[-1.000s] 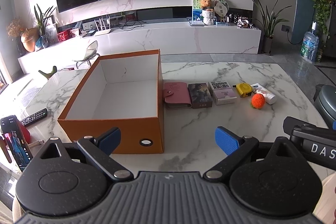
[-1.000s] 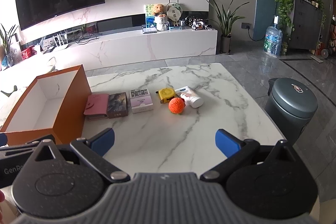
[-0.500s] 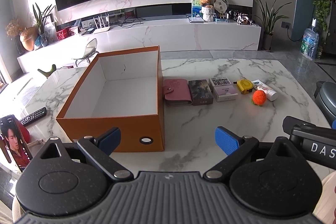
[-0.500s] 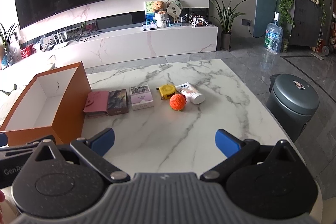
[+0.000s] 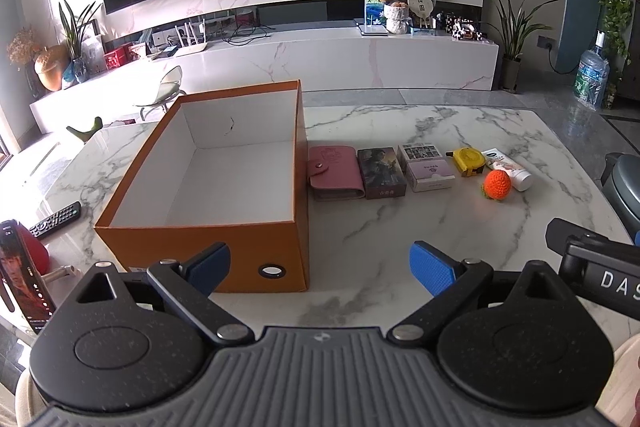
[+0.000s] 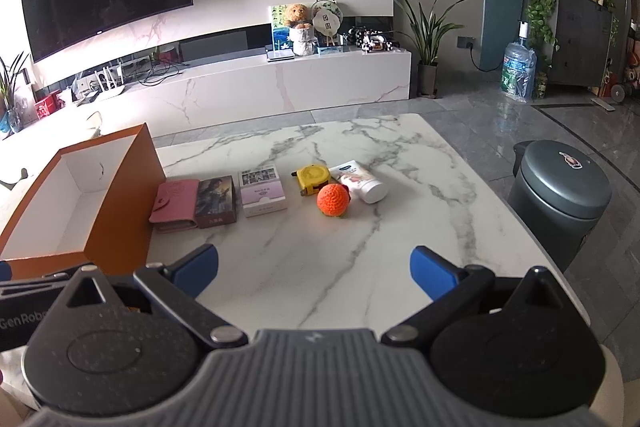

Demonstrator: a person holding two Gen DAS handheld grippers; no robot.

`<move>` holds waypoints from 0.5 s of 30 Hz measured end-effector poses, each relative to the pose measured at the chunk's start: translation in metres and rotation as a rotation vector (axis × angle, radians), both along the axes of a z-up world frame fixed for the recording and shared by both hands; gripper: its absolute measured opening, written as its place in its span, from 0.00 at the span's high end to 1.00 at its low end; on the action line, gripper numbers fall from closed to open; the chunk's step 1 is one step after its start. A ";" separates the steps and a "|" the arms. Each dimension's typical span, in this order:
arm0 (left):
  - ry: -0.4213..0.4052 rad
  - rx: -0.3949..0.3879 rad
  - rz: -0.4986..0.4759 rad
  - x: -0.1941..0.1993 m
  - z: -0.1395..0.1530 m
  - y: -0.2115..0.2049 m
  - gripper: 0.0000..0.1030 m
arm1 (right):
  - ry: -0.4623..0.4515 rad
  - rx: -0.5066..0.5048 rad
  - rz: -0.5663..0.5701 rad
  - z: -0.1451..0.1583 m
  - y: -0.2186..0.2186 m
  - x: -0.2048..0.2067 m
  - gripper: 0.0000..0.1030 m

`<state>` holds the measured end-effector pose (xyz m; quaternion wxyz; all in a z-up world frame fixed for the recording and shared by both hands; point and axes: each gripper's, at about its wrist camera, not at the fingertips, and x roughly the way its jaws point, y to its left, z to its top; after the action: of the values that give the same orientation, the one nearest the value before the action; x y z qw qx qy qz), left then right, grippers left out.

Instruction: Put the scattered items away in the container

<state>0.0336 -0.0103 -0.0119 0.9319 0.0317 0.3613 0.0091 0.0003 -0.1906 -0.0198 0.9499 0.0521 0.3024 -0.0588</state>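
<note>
An open orange box (image 5: 200, 247) with a white, empty inside stands on the marble table (image 5: 380, 235); it also shows in the right wrist view (image 6: 120, 219). To its right lie in a row a pink wallet (image 5: 334, 173) (image 6: 176, 201), a dark card box (image 5: 380, 171) (image 6: 215, 201), a pale card box (image 5: 426, 167) (image 6: 262, 193), a yellow tape measure (image 5: 468, 161) (image 6: 314, 179), an orange knitted ball (image 5: 497, 183) (image 6: 333, 200) and a white tube (image 5: 510, 169) (image 6: 364, 183). My left gripper (image 5: 320, 267) and right gripper (image 6: 314, 267) are open and empty, near the table's front edge.
A remote control (image 5: 56, 219) and a phone on a stand (image 5: 24, 271) sit at the table's left. A grey bin (image 6: 560, 195) stands on the floor to the right of the table. A TV console (image 5: 320, 59) runs along the far wall.
Both views have shifted slightly; the box and the row of items sit a little lower in the frames. Both grippers stay open and empty.
</note>
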 end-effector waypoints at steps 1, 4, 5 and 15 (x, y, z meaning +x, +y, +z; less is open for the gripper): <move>0.001 0.000 -0.001 0.002 0.000 -0.001 0.00 | -0.005 -0.001 0.000 -0.001 -0.001 0.002 0.00; 0.003 0.000 -0.010 0.008 -0.001 -0.003 0.00 | -0.012 -0.003 0.005 -0.003 -0.002 0.008 0.00; 0.001 -0.004 -0.014 0.011 -0.001 -0.004 0.00 | -0.009 -0.002 0.010 -0.003 -0.003 0.011 0.00; 0.001 -0.052 -0.056 0.046 0.000 -0.020 0.00 | -0.016 -0.017 0.033 -0.004 -0.024 0.045 0.00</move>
<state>0.0796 -0.0304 -0.0114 0.9321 0.0176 0.3607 -0.0261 0.0455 -0.2143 -0.0239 0.9536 0.0393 0.2951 -0.0453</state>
